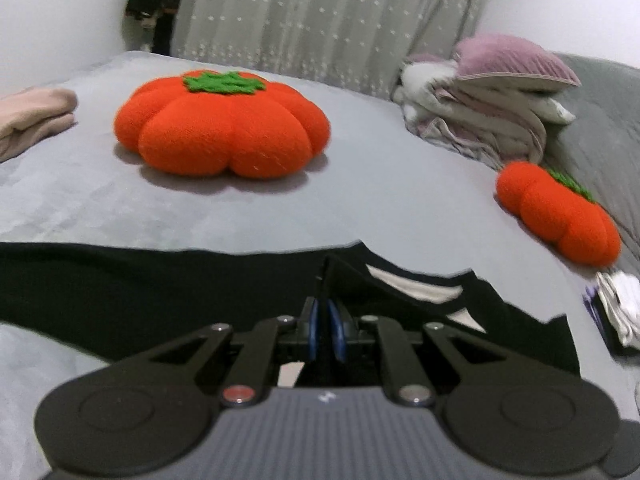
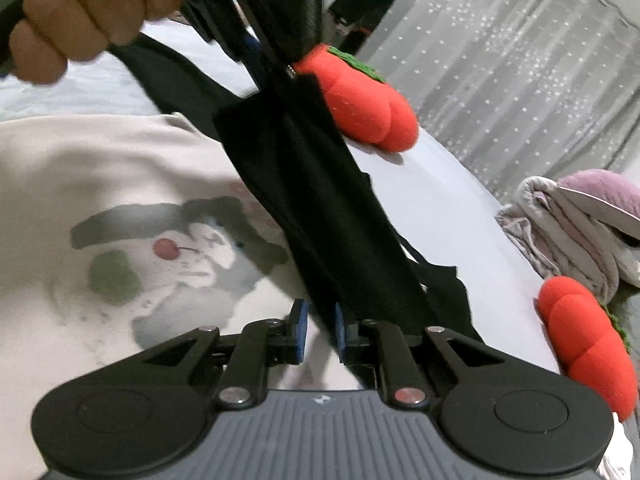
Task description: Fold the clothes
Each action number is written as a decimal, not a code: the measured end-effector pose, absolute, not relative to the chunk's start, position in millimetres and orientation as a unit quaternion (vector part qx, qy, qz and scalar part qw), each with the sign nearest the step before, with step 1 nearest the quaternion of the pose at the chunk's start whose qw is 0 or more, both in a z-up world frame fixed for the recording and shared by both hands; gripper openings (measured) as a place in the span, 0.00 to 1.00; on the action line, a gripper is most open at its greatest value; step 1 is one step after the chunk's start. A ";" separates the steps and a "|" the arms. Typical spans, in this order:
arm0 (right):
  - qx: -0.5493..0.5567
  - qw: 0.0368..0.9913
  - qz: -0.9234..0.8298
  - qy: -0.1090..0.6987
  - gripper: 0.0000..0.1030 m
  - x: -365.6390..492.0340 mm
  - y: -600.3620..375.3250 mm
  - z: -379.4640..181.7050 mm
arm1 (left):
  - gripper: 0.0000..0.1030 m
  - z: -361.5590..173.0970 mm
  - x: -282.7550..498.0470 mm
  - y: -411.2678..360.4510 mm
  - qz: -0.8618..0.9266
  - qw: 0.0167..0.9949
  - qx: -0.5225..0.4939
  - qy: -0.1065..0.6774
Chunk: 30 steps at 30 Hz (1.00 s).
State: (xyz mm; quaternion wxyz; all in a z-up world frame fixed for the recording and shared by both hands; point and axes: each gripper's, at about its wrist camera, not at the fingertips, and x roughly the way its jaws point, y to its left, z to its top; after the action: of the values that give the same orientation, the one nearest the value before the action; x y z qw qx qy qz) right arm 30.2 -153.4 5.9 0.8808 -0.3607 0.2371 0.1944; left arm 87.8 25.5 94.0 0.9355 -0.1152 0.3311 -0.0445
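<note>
Left claw clenched on black garment; right claw slightly parted around it.

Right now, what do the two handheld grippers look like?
Both match: the left gripper and right gripper have black linkage arms with silver pivot bolts, one red-capped, blue finger pads, round black side discs and a ribbed grey body bearing a small white logo.

surface: grey bed cover
centre: large orange plush pumpkin cushion
right: smaller orange plush pumpkin, heap of pale laundry
left: folded beige cloth
front: black garment
</note>
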 end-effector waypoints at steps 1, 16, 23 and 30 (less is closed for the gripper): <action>-0.360 0.882 0.189 0.238 0.15 30.2 -153.9 6.4 | 0.08 95.0 89.2 29.1 -0.042 0.936 -0.117 0.328; -0.347 0.894 0.100 0.265 0.29 44.2 -182.3 13.2 | 0.08 89.8 123.3 54.4 -0.011 0.946 -0.108 0.307; -0.333 0.889 0.081 0.302 0.29 47.3 -222.0 25.1 | 0.08 88.3 130.0 63.1 -0.010 0.948 -0.112 0.298; -0.313 0.875 0.104 0.354 0.29 45.1 -269.1 28.9 | 0.08 83.8 141.1 75.4 -0.004 0.944 -0.130 0.304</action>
State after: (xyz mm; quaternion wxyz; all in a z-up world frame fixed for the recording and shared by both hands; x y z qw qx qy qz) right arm 45.1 -269.1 28.9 0.8753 -0.3128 0.3537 0.1038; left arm 141.1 75.4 83.8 0.9438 -0.1299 0.3039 -0.0043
